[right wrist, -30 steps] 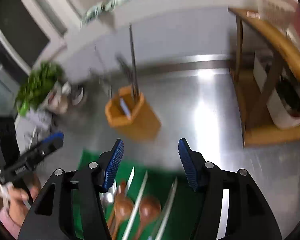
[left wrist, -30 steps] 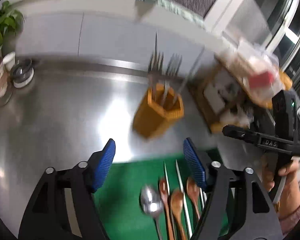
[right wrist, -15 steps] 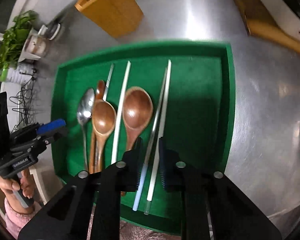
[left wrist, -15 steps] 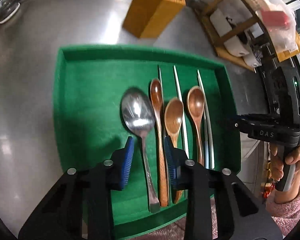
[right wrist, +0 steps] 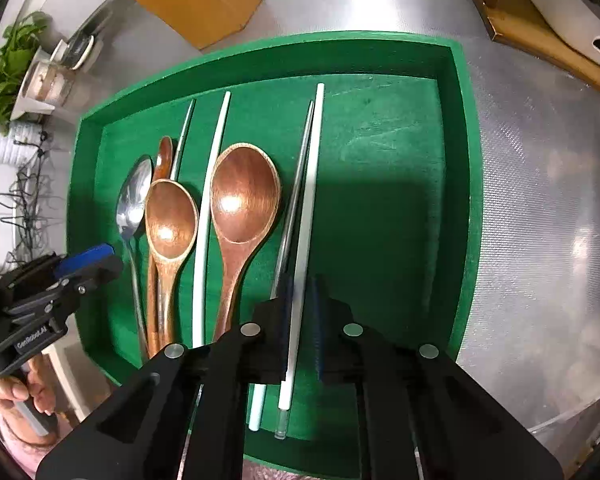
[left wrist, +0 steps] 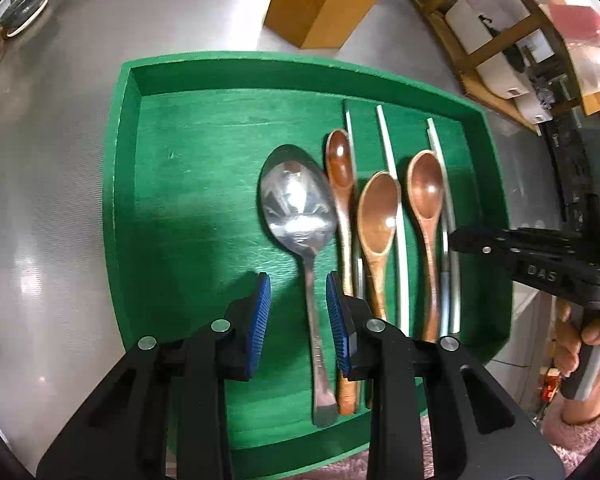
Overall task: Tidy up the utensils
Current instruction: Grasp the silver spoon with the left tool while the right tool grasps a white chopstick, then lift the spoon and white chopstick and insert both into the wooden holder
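green tray (left wrist: 124,184) on steel counter (left wrist: 52,200), used as landmark throughout. inside tray, toward its right half in left wrist view: metal spoon (left wrist: 296,208), then narrow dark wooden spoon (left wrist: 340,168), lighter wooden spoon (left wrist: 376,216), another wooden spoon (left wrist: 426,188), w/ white chopsticks (left wrist: 392,184) lying between and beside them, all lengthwise, bowls toward tray's far wall. left part of tray floor bare. left gripper (left wrist: 298,312) pointed steeply down over tray's near edge, blue pads (left wrist: 260,312) either side of metal spoon handle; jaws just closed in a lot, now narrow but gap visible each side of handle, so not pressing, nothing held. right gripper (right wrist: 302,320) also down over tray's near edge, jaws just came together and now clamped on a white chopstick (right wrist: 310,200), w/ a thinner grey stick (right wrist: 296,184) just beside it; can't tell if that one is pinched too. orange utensil holder (left wrist: 328,0) beyond tray's far wall, apart from it. wooden rack (left wrist: 496,40) off tray's far right corner. potted plant (right wrist: 0,68) and small cups (right wrist: 48,80) off tray's far left corner in right wrist view. person's hand (left wrist: 584,344) on right gripper's handle, pink sleeve below.
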Tool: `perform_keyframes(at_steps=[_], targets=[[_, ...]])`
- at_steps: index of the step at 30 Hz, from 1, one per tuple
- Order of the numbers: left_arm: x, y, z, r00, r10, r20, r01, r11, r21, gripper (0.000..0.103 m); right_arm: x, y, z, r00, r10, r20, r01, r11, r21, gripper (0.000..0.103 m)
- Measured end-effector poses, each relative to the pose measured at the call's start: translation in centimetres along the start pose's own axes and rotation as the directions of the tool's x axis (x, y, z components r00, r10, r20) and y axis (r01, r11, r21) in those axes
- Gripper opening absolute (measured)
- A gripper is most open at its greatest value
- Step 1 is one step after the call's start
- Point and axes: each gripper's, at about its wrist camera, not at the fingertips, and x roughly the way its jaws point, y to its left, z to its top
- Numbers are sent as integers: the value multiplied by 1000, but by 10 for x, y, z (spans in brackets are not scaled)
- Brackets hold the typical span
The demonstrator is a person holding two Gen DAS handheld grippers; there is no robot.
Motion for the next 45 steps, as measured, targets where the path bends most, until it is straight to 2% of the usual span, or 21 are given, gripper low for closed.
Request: perform_keyframes(at_steps=[4, 6, 7, 8, 14, 17, 18, 22, 25, 27, 30, 33, 37, 40, 45], targets=[[5, -5, 4, 1000, 3, -15, -3, 1000, 15, 26, 0, 4, -1, 999, -45, -15, 45, 999, -11, 8], [9, -10, 5, 998, 53, -23, -52, 998, 35, 26, -2, 0, 0, 998, -53, -25, 53, 999, 3, 8], [9, -11, 5, 997, 76, -25, -75, 996, 42, 21, -2, -1, 2, 998, -58, -28, 58, 998, 9, 7], [10, -13, 6, 995, 96, -32, -94, 995, 45, 20, -2, -2, 2, 997, -63, -31, 64, 998, 15, 7], [14, -23, 12, 984, 162, -68, -158, 986, 62, 20, 2, 11, 10, 992, -109, -59, 110, 994, 23, 12], [17, -23, 16, 989, 121, -83, -119, 992, 28, 12, 7, 25, 13, 987, -150, -52, 150, 989, -1, 9], [18, -20, 17, 993, 78, -86, -77, 997, 16, 4, 7, 28, 12, 985, -166, -46, 166, 986, -10, 9], [16, -19, 11, 996, 66, -65, -64, 997, 33, 3, 8, 39, 8, 980, -196, -17, 195, 979, -61, 8], [15, -16, 11, 998, 45, -54, -44, 999, 21, 2, 6, 32, 8, 989, -143, -23, 142, 989, -32, 6], [14, -11, 6, 998, 29, -53, -28, 999, 16, 2, 5, 25, 9, 995, -98, -28, 98, 995, -1, 6], [11, -5, 5, 997, 17, -79, -17, 1000, 1, 2, 5, 25, 9, 995, -92, -33, 92, 996, 2, 6], [14, -6, 12, 991, 70, -112, -72, 997, -13, 16, 7, 30, 10, 994, -104, -37, 104, 995, -2, 6], [14, -9, 17, 991, 81, -109, -83, 996, -12, 16, 6, 33, 7, 994, -102, -37, 102, 995, -4, 6], [15, -8, 22, 993, 48, -112, -54, 997, -48, 16, 5, 30, 8, 995, -90, -47, 90, 996, -1, 6], [19, -23, 27, 991, 73, -113, -75, 997, -19, 17, 5, 16, 11, 995, -89, -52, 88, 996, -19, 6]])
